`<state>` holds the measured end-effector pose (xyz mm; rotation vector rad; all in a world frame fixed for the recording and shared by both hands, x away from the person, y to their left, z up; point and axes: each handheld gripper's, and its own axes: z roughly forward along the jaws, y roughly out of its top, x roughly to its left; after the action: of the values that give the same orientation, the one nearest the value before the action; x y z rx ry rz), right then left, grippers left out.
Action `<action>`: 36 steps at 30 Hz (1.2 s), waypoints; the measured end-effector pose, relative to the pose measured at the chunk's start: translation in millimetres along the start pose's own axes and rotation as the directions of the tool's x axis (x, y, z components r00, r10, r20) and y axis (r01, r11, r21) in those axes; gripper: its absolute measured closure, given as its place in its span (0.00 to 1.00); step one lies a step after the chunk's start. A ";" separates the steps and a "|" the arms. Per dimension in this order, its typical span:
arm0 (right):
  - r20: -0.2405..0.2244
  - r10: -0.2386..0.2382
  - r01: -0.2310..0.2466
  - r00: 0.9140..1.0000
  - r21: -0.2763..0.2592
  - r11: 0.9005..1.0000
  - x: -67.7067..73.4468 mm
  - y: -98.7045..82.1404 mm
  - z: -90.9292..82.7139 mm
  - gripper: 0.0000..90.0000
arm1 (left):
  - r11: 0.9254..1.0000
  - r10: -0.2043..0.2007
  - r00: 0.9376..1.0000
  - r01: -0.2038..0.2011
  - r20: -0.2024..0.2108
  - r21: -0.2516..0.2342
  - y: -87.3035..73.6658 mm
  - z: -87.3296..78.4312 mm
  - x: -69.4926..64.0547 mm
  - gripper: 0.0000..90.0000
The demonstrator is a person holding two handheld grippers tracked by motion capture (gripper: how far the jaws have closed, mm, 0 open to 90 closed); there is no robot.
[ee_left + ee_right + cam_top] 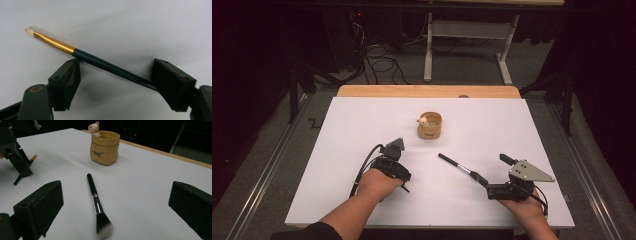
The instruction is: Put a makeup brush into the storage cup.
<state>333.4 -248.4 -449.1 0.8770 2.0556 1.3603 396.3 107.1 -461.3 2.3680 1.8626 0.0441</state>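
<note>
So the left tongs (115,75) are set down over a thin brush (82,56) with a gold collar and dark handle, which lies flat on the white counter (512,130) and runs slantwise between the two pads. The jaws are still apart, one pad just at the handle near the gold bit, the other right by the tail end, so I wouldn't call it a grip yet, more like lined up to pinch it. The right tongs (115,205) are spread wide with nothing in them, hovering low behind a fat powder brush (96,202) that lies bristles toward them, handle pointing at a little tan pot (105,147) with a bear on its rim. My guess is both brushes are meant for that pot, which sits mid-counter, well apart from both hands, so it's easy to reach from either side. The surface is a plain white sheet over a wooden top (427,91), totally bare otherwise. The room behind is dark, with cables (382,62) on the floor and a white metal frame (467,45) at the back.
</note>
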 end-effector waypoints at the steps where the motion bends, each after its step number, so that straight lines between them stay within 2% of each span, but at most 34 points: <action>1: 0.000 -0.008 0.008 1.000 0.000 1.000 -0.4 -0.1 0.0 0.00 | 1.000 0.005 1.000 -0.005 -0.002 0.001 -0.2 -0.3 0.1 0.28; 4: 0.000 -0.001 0.001 1.000 0.000 1.000 -0.1 0.0 0.0 0.00 | 1.000 0.031 1.000 -0.030 -0.003 0.005 -0.8 -1.5 -0.5 0.32; 9: -0.001 0.001 -0.001 1.000 0.000 1.000 0.0 0.0 0.1 0.00 | 0.997 0.076 0.997 -0.076 0.000 0.006 -1.9 -4.6 -5.0 0.49; 14: 0.000 -0.003 0.003 1.000 -0.001 1.000 -0.5 -0.1 -0.4 0.00 | 0.995 0.103 0.995 -0.103 0.004 0.006 -3.2 -6.4 -4.7 0.62; 18: -0.002 0.002 -0.002 1.000 -0.003 1.000 -0.3 0.0 0.0 0.00 | 0.995 0.100 0.995 -0.100 0.007 0.007 -3.5 -7.1 -1.6 0.72; 36: -0.002 0.007 -0.007 1.000 0.002 1.000 0.5 -0.2 0.3 0.00 | 0.993 0.115 0.993 -0.115 0.015 -0.006 -5.2 -7.6 5.8 0.87</action>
<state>333.3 -247.9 -449.5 0.8850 2.0580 1.3637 391.9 114.5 -454.7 2.4619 1.7159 0.0422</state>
